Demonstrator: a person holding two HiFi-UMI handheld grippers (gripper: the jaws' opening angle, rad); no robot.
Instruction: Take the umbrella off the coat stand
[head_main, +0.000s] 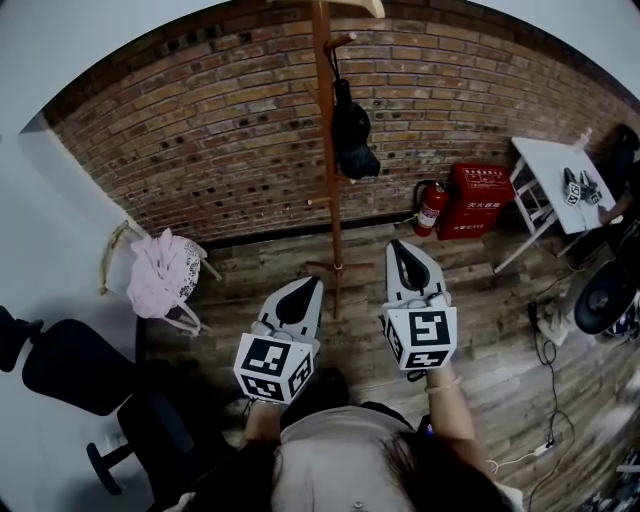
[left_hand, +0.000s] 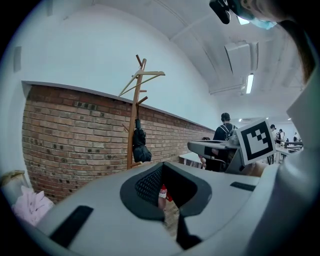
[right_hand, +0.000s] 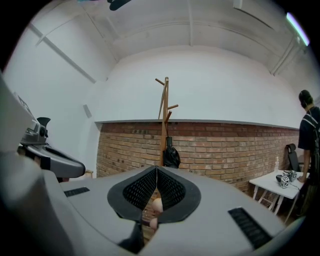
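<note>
Well beyond your left gripper (head_main: 308, 288) and right gripper (head_main: 400, 250), both closed empty, the umbrella (head_main: 352, 135) hangs on the coat stand (head_main: 327, 200).

The umbrella (head_main: 352, 135) hangs on the coat stand (head_main: 327, 150), before the brick wall (head_main: 200, 150). A fire extinguisher (head_main: 431, 207) and a bench (head_main: 555, 180) stand to its right, a chair (head_main: 160, 275) to its left. The left gripper (head_main: 305, 285) and right gripper (head_main: 403, 248) flank its base.

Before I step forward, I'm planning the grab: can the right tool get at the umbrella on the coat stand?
Probably not yet. The umbrella hangs on the coat stand well ahead of the right tool, with floor between. Nothing blocks the way, but the tool is shut.
</note>
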